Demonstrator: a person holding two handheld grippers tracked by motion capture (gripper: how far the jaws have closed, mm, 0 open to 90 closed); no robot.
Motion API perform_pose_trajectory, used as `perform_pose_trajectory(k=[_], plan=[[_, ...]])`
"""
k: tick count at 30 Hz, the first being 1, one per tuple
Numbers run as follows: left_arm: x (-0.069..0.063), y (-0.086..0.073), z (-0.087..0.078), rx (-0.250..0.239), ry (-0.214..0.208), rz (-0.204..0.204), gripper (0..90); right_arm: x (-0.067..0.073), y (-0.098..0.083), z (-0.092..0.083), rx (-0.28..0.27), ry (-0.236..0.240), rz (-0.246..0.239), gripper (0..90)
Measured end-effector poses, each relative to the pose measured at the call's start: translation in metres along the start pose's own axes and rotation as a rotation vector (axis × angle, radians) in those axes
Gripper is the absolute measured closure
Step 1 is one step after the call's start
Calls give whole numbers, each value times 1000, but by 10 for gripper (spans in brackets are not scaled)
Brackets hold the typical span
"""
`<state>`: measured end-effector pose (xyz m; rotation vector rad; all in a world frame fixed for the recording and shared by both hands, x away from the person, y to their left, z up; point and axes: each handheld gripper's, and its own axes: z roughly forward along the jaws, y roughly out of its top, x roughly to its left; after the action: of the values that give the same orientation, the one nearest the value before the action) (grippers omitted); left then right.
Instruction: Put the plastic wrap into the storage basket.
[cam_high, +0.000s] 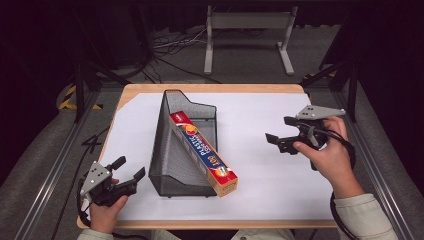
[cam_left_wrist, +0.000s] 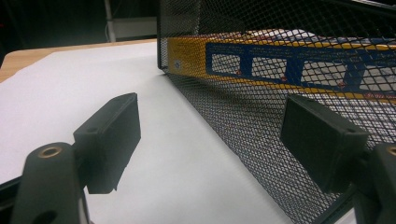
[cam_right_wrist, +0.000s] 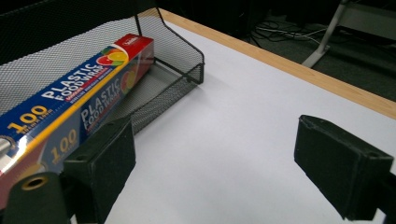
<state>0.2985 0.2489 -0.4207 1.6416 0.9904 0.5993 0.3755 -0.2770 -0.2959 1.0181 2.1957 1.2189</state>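
A wooden table (cam_high: 210, 88) covered by a white sheet (cam_high: 260, 125) stood under bright light in an otherwise dark room. Beyond the table's far edge, a pale metal stand (cam_high: 248, 30) rested on grey carpet (cam_high: 195, 75), with loose cables (cam_high: 170, 45) tangled on the floor to the stand's left. Metal rails (cam_high: 47, 175) ran along the floor on both sides of the table, and yellow-and-black tape (cam_high: 67, 97) marked the floor off its far left corner
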Motion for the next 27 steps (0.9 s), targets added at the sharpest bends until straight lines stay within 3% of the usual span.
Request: perform_pose_trajectory(k=[15,17,21,27], plan=[[1,-1,0,5,8,-4,211,-26,-62,3,-24,-6,17,117],[2,-1,0,-1,13,-9,211,-30,-74,4,-44,-14,1,113],[1,-1,1,5,16,-3,211,-33,-92,5,-70,-10,15,113],[0,-2,2,10,16,10,210,-35,-107,6,-51,-14,14,112]])
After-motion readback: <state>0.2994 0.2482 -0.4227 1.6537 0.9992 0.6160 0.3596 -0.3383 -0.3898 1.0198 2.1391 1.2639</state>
